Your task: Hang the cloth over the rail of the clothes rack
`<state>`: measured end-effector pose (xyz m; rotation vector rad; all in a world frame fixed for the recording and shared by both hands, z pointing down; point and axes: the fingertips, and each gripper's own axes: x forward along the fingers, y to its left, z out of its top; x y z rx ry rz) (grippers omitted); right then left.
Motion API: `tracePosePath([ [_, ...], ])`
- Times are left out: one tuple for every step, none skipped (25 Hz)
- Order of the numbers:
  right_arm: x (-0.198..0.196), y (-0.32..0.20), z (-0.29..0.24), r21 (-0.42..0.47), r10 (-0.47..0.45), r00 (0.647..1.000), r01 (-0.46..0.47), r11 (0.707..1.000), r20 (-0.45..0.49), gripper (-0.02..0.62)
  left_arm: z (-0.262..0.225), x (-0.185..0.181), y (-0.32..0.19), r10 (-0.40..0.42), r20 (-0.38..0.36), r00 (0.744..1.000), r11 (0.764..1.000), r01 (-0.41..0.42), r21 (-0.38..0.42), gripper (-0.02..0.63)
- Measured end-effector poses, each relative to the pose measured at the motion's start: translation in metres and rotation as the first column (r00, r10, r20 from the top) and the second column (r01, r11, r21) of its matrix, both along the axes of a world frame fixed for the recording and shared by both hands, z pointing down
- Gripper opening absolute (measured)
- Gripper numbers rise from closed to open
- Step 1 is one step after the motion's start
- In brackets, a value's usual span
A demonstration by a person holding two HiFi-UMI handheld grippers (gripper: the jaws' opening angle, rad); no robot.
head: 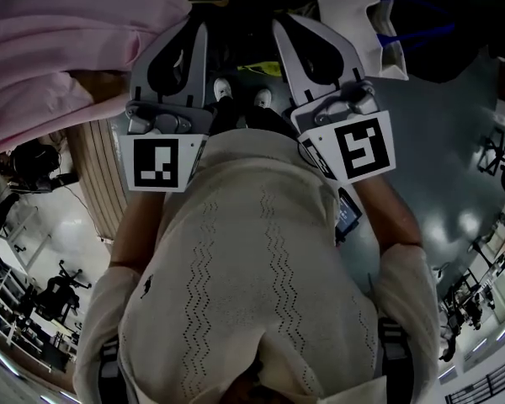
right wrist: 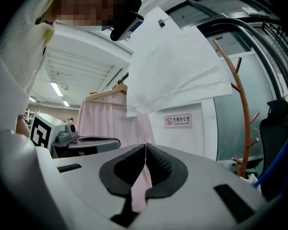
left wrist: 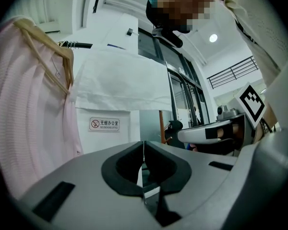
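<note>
both claws are held up side by side, just in front of the person's cream sweater (head: 252, 268). the left claw (left wrist: 143, 146) is clenched. its dark pads meet in one thin seam with nothing pinched there, and only pale background shows through the gap below the seam. the right claw (right wrist: 146, 150) is clenched as well, pad tips pressed together. pink shows in the gap under its seam, and i cannot tell whether that is fabric caught there or the garment beyond seen through it. in the head view a pair of shoes (head: 223, 88) shows between the two claws.

up and to the left of the left claw hangs a pink garment (left wrist: 24, 104) on a wooden hanger (left wrist: 41, 40). the hanger's hook sits on a black rail (left wrist: 79, 45). the white cloth (left wrist: 120, 80) hangs above and ahead of the left claw, just to the right of the pink garment. the rail runs in under its top edge. the cloth falls flat and is well apart from both claws. from the right claw the same cloth sits up and slightly to the right.

straight ahead of both claws, below the cloth's hem, a no-smoking sign (left wrist: 104, 124) is fixed on the wall. to the right of the right claw stands an orange-brown coat stand (right wrist: 241, 104).
</note>
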<state>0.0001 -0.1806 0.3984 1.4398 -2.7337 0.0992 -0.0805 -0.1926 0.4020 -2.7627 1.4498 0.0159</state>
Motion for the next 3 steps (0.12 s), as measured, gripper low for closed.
tracePosePath([
  [-0.0013, 0.0002, -0.0002, 0.002, 0.001, 1.000, -0.001, 1.000, 0.000, 0.018, -0.0004, -0.0011, -0.0007, -0.006, -0.006, 1.000, 1.000, 0.006, -0.002, 0.017],
  [-0.0028, 0.0001, -0.0006, 0.004, 0.000, 1.000, 0.000, 1.000, 0.000, 0.018, -0.0010, -0.0025, -0.0015, -0.013, -0.011, 1.000, 1.000, 0.013, -0.003, 0.017],
  [-0.0044, -0.0001, -0.0010, 0.007, -0.002, 1.000, 0.002, 1.000, -0.001, 0.018, -0.0017, -0.0041, -0.0023, -0.020, -0.016, 1.000, 1.000, 0.019, -0.004, 0.017],
])
